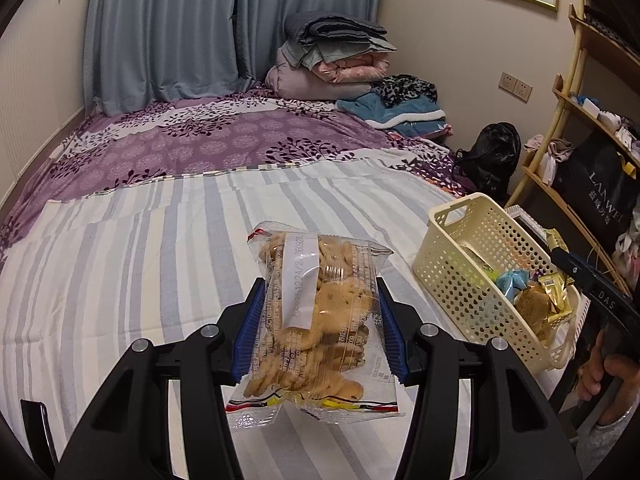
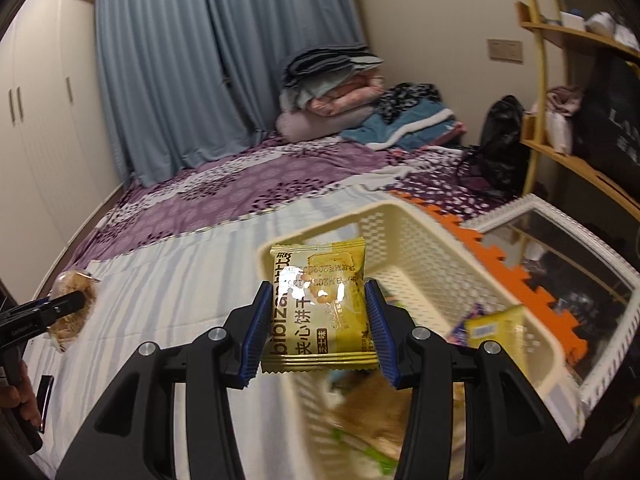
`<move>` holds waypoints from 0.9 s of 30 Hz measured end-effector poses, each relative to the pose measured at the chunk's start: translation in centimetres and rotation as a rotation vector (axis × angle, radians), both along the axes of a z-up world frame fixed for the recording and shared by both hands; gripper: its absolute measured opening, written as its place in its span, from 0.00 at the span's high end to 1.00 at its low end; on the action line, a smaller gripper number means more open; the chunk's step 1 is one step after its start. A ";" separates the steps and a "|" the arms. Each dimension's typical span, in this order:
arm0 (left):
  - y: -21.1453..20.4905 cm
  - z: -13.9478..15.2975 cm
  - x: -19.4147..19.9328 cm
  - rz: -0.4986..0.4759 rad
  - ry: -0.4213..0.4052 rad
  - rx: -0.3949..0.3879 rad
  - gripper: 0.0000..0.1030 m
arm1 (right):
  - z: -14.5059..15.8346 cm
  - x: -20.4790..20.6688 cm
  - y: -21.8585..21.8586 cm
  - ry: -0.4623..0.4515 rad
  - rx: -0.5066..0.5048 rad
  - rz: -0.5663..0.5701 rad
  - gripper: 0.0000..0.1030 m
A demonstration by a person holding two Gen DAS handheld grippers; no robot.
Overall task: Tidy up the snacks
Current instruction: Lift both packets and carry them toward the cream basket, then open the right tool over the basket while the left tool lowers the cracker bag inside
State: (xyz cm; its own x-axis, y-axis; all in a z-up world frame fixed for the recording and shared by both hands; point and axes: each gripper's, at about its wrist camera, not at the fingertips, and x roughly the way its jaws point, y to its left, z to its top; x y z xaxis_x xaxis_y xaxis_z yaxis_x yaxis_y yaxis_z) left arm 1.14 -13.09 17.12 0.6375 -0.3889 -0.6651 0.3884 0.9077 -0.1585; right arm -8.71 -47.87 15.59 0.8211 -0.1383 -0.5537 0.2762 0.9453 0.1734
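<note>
Left jaws: the left gripper (image 1: 320,320) squeezes a clear cookie bag (image 1: 316,320) between its two blue pads, one pad on each side.
Right jaws: the right gripper (image 2: 316,328) squeezes a yellow cracker pack (image 2: 320,304) between its blue pads.
Cookie bag: it sticks out past the left jaws at both ends, up above the striped sheet (image 1: 140,260). The cookies inside are pale brown.
Cracker pack: it stands up between the right jaws, right over the near end of the basket (image 2: 420,240).
Basket: cream plastic with small holes. It sits on the bed, off to the right of the left jaws and under and beyond the right jaws.
In the basket: more snacks, some gold, some blue, blurry from the right side.
Beyond the jaws: a purple bedcover (image 1: 200,140), then a pile of folded blankets (image 1: 332,56) by the blue curtain (image 1: 168,28).
Right of the jaws: a wooden shelf (image 1: 576,120).
Hand: a hand (image 1: 608,372) holds the right gripper's handle beside the basket.
</note>
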 end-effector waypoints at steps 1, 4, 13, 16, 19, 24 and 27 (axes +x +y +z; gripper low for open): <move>-0.4 0.1 -0.1 -0.007 -0.001 0.002 0.48 | -0.3 -0.2 -0.7 0.005 0.004 -0.019 0.55; -1.7 0.3 -0.2 -0.031 -0.004 0.009 0.48 | -1.2 -1.2 -3.1 0.018 0.021 -0.072 0.55; -5.4 1.0 -1.0 -0.107 -0.020 0.037 0.48 | -2.7 -2.5 -6.5 0.033 0.080 -0.151 0.47; -6.8 1.2 -1.2 -0.132 -0.024 0.045 0.48 | -2.9 -3.0 -7.1 0.026 0.099 -0.156 0.40; -8.1 1.3 -1.4 -0.158 -0.025 0.052 0.48 | -2.7 -3.5 -7.1 0.015 0.091 -0.154 0.41; -10.9 1.3 -2.0 -0.216 -0.024 0.060 0.48 | -2.4 -4.8 -7.5 -0.013 0.092 -0.162 0.40; -13.0 1.3 -2.3 -0.259 -0.020 0.060 0.48 | -2.2 -5.6 -7.9 -0.028 0.093 -0.175 0.40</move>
